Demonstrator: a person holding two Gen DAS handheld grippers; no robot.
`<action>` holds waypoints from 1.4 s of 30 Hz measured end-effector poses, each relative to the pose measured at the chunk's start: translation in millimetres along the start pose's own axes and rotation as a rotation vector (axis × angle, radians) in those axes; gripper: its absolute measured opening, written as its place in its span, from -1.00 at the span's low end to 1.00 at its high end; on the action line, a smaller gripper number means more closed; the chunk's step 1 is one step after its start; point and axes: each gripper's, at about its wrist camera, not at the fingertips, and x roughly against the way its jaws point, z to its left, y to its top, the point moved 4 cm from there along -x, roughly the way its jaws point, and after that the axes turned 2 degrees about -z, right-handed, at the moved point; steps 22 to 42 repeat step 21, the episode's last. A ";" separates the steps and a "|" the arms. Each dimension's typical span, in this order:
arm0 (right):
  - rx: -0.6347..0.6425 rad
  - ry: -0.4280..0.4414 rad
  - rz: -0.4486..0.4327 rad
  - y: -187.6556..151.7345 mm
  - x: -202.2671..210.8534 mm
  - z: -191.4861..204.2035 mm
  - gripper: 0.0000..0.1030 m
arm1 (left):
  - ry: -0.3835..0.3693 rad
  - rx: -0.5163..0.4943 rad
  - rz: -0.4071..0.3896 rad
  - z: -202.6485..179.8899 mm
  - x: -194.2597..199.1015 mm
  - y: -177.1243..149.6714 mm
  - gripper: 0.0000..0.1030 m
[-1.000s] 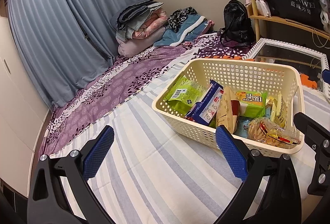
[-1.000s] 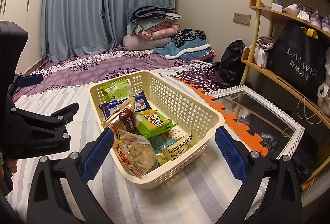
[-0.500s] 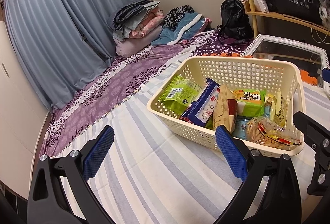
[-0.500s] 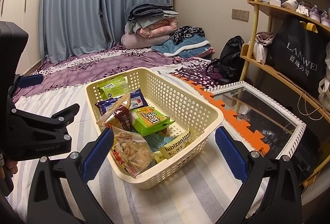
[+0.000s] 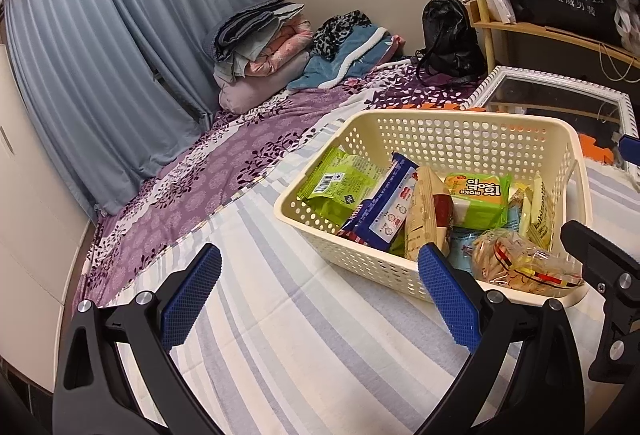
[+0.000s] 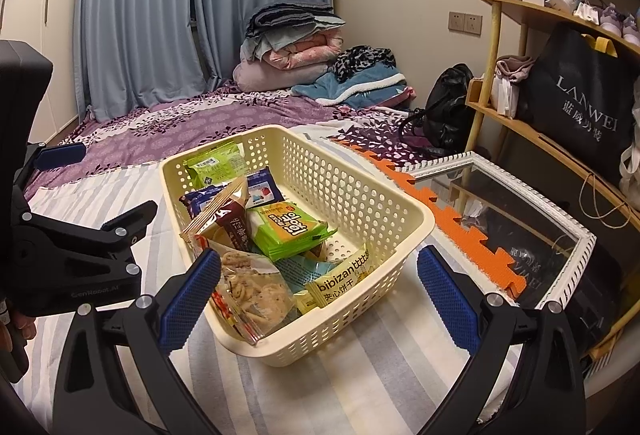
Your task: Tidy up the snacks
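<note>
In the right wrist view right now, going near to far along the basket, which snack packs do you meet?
Clear bag of twisted crackers → brown-and-tan pack → dark blue pack → light green pack at the far end of the basket.

Straight ahead of my tongs there's a pile of folded blankets [image 6: 288, 43] against blue curtains [image 6: 168, 15]. Off to my right, a black backpack [image 6: 448, 107], a white-framed mirror [image 6: 516, 219] lying flat, and a black LANWEI bag [image 6: 580, 103] on the wooden shelf [image 6: 516, 123].
</note>
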 end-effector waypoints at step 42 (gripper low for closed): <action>0.003 0.003 0.003 0.3 0.4 2.8 0.90 | 0.005 0.000 0.008 2.3 0.6 -1.7 0.94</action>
